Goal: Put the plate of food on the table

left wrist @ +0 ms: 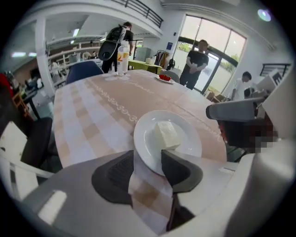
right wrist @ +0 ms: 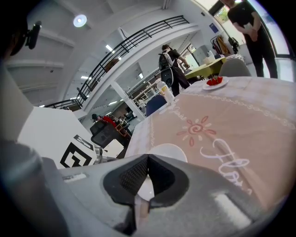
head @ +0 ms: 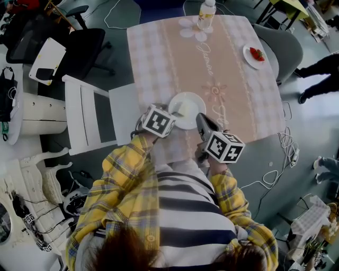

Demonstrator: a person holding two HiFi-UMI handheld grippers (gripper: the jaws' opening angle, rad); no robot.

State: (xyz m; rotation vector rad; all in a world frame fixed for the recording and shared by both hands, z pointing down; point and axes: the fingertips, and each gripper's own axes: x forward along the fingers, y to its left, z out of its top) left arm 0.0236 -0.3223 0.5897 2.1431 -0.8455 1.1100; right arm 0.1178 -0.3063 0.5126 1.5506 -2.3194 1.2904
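Observation:
A white plate [head: 192, 101] [left wrist: 187, 139] bearing a pale block of food [head: 178, 110] [left wrist: 165, 135] rests on the checked tablecloth [head: 212, 63] near the table's front edge. My left gripper [head: 170, 113] [left wrist: 147, 159] is open, and the plate's near rim lies between its jaws without the pads pressing on it. Just right of the plate, my right gripper [head: 201, 117] [right wrist: 148, 159] is shut with nothing in it. The plate [right wrist: 170, 151] shows beyond its tips.
At the table's far right is a small plate of strawberries [head: 254, 54], and a bottle [head: 206, 13] stands at the far edge. A white chair [head: 87, 114] is on the left and a grey chair [head: 286, 47] on the right. People stand beyond the table [left wrist: 196, 62].

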